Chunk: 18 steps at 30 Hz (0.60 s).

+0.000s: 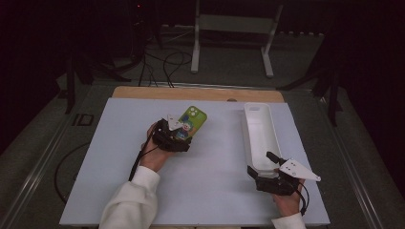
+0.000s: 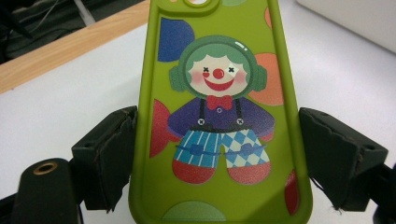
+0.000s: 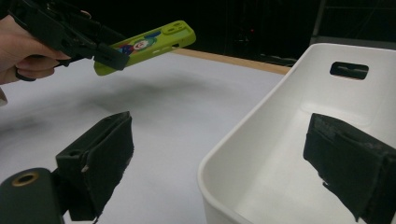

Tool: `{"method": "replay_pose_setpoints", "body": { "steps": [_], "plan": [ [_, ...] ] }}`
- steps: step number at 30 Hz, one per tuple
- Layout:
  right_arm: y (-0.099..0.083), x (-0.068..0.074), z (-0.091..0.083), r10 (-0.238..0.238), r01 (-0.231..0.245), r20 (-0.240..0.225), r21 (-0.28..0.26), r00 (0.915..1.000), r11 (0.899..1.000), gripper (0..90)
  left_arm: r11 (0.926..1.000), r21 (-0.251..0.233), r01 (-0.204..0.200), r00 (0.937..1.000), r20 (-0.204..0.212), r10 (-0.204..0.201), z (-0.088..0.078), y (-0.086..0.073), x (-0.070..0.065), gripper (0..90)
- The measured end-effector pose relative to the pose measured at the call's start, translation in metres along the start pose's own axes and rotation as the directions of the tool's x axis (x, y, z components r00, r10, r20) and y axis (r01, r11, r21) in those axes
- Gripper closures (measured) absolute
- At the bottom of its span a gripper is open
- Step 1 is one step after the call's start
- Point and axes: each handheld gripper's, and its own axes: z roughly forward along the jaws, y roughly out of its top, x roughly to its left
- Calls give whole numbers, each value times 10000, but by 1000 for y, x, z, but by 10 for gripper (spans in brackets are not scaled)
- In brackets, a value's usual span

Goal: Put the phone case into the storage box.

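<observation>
Phone case (image 2: 219,116), green with a clown print, hangs above the table clamped between the left gripper's (image 1: 177,136) jaws; the right gripper (image 1: 269,174), jaws open, straddles the white bin's (image 3: 261,154) near wall. Delivery appears pending.

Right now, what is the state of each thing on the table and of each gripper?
Green phone case: lifted off the table, tilted, clown side up.
White bin: upright, empty as far as visible.
Left gripper: shut on the case's long edges.
Right gripper: open, jaws astride the bin's near wall.
</observation>
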Motion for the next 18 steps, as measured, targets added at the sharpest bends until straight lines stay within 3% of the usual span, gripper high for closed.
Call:
{"method": "replay_pose_setpoints", "body": {
  "steps": [18],
  "plan": [
    [1, 0, 0, 46, -46, -57, 28, 10000, 10000, 81, 9983, -571, -147, 9998, -102, 141, -15, 5, -4, 164]
  ]
}}
